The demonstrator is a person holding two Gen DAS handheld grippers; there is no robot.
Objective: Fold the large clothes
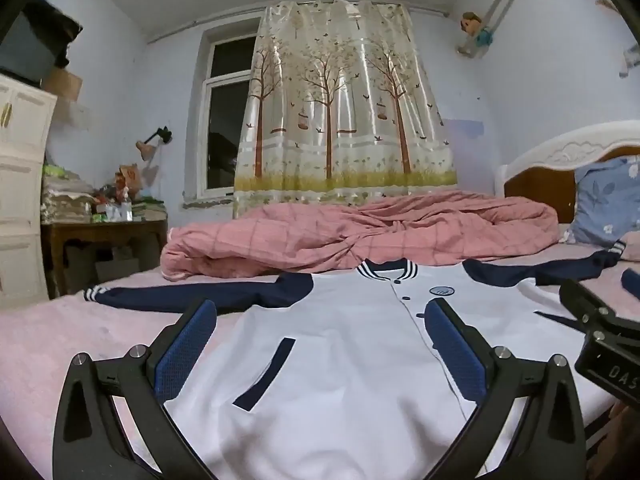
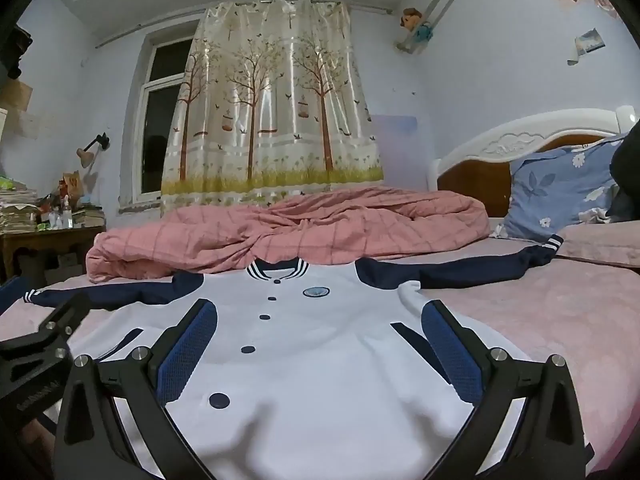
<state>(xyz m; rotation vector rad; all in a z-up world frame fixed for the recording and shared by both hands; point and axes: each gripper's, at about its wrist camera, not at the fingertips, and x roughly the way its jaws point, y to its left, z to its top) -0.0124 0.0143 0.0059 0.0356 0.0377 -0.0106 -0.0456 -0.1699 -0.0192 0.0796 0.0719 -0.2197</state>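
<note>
A white baseball jacket (image 1: 340, 340) with navy sleeves, navy buttons and a striped collar lies flat, front up, on the pink bed sheet (image 1: 60, 332). Both sleeves are spread sideways. My left gripper (image 1: 320, 312) is open over the jacket's lower left half, near a navy pocket trim (image 1: 266, 372). My right gripper (image 2: 320, 316) is open over the lower right half of the jacket (image 2: 320, 368), right of the button line. Each gripper holds nothing. The right gripper's body shows at the left wrist view's right edge (image 1: 600, 332).
A bunched pink checked quilt (image 1: 360, 232) lies behind the jacket's collar. A blue floral pillow (image 2: 560, 188) and a white headboard (image 2: 520, 136) stand at the right. A cluttered wooden table (image 1: 100, 236) and white cabinet (image 1: 20, 184) stand at the left.
</note>
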